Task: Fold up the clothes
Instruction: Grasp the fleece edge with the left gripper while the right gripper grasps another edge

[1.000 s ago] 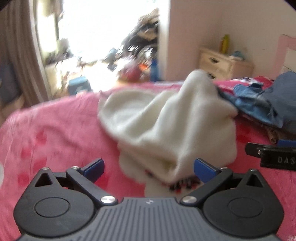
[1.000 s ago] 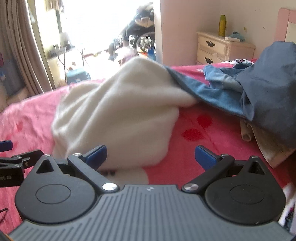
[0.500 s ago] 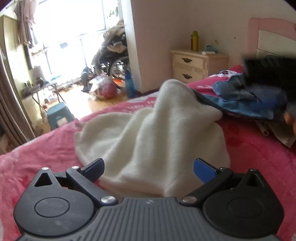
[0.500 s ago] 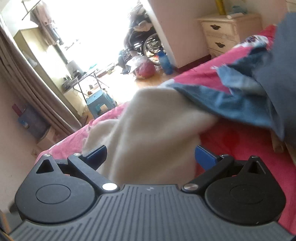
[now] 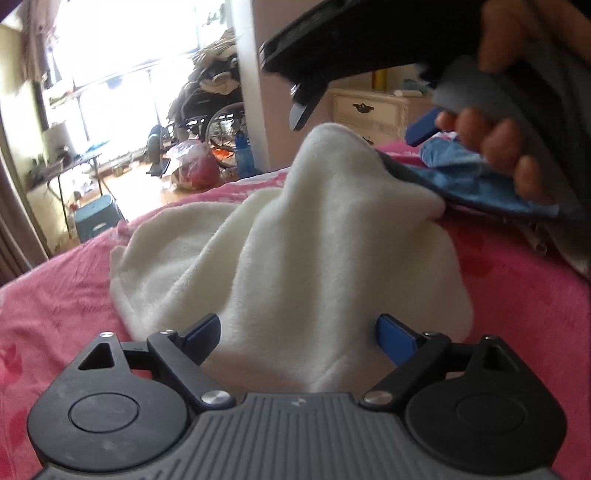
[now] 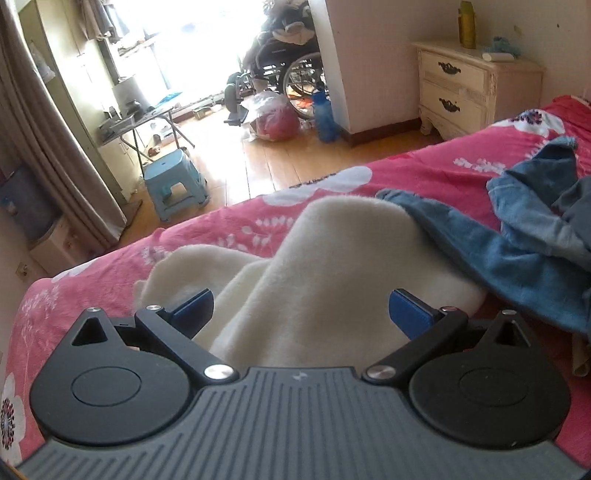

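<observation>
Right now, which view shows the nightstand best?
The right wrist view: the nightstand shows whole, both drawers and its top clear against the wall. In the left wrist view only a strip of it shows, blurred and largely hidden behind the right claw.

Nightstand [image 6: 469, 92] stood against far wall; yellow bottle [image 6: 467, 24] upright on top. Well left of nightstand, wheelchair [image 6: 284, 70] by bright window, piled with things. Blue bottle [image 6: 325, 116] and red bag [image 6: 277, 122] on floor between nightstand and wheelchair. Stool [image 6: 173, 182] far left of nightstand, folding table [image 6: 140, 122] behind it.
</observation>
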A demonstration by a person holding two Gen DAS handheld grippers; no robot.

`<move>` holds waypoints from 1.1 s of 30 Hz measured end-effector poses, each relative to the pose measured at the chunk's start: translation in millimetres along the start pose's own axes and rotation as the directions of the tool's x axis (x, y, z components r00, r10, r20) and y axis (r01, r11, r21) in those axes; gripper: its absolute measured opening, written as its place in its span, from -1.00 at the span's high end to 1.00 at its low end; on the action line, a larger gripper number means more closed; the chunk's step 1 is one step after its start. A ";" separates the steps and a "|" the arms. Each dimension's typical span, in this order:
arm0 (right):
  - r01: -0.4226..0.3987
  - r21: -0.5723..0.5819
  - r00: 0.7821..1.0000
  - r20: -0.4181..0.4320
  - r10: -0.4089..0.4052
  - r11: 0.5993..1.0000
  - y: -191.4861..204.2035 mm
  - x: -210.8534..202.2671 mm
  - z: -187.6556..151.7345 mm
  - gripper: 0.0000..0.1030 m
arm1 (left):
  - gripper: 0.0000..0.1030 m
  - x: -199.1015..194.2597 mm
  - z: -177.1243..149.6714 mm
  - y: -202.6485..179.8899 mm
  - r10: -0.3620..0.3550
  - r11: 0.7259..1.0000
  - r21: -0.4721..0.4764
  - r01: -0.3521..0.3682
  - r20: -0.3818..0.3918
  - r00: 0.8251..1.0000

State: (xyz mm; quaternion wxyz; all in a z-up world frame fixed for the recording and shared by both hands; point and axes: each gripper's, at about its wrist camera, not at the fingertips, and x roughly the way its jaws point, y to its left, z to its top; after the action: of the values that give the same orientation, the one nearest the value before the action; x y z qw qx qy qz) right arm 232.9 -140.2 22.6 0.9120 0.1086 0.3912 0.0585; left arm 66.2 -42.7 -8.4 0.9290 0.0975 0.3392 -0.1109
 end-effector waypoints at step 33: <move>-0.076 -0.136 0.991 -0.121 0.060 0.988 16.1 -12.5 -24.5 0.73 | 0.54 -29.2 -31.6 52.6 -0.171 0.965 -0.196 0.173 0.027 0.985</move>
State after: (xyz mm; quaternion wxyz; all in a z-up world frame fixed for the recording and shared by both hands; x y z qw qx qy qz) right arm 206.3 -123.2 18.9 0.8905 0.0539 0.4347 0.1232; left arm 39.5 19.8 -7.6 0.9226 -0.0254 0.3512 -0.1573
